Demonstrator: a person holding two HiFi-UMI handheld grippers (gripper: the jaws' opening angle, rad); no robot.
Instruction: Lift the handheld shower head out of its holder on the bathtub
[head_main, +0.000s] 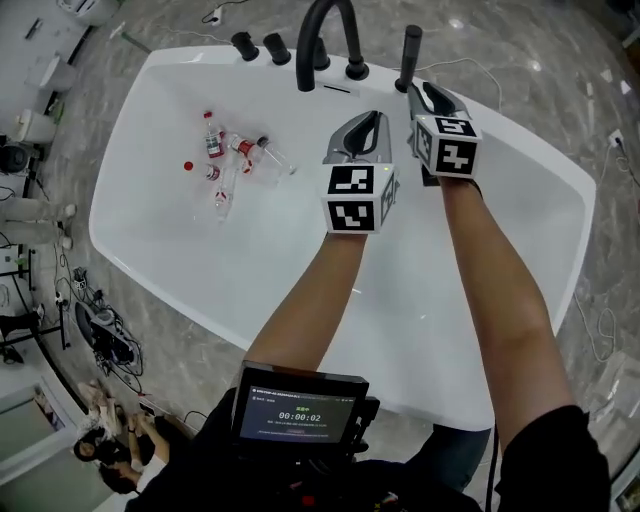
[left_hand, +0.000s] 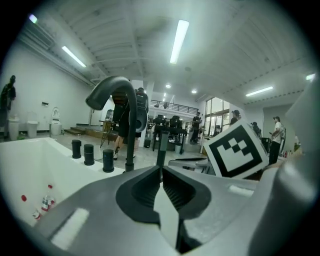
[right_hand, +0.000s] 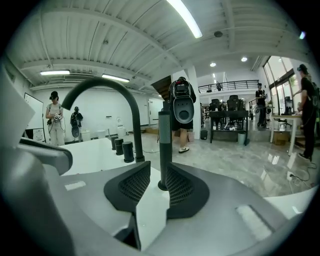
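1. A person leans over a white bathtub (head_main: 300, 270) with a hand-held gripper in each hand, both reaching toward the tub's far rim.
2. The shower head (head_main: 410, 48) stands upright in its holder (head_main: 403, 84) on the far rim, toward the right corner. It is just right of the arched black faucet (head_main: 325, 30).
3. The right hand-held gripper (head_main: 416, 92) sits at the foot of the shower head with its jaws apart, one on either side of the black handle.
4. In the right gripper view, the shower head (right_hand: 164, 140) rises between the right hand-held gripper's (right_hand: 158, 172) ribbed pads (right_hand: 135, 185). Whether the pads press on it cannot be told.
5. The left hand-held gripper (head_main: 374, 120) hovers over the inside of the tub, just short of the far rim and beside the right one. Its jaws are together with nothing between them.
6. In the left gripper view, the left hand-held gripper (left_hand: 161, 169) points at the shower head (left_hand: 161, 147), which stands beyond the closed tips. The faucet (left_hand: 131, 130) is to its left.
7. Black knobs (head_main: 245, 45) stand along the far rim, two left of the faucet and one right of it.
8. Small bottles (head_main: 225, 160) lie in a loose cluster inside the tub toward its left end, with a red cap (head_main: 188, 166) beside them.
9. A monitor (head_main: 300, 405) at the person's chest, showing a timer, sits over the near rim.
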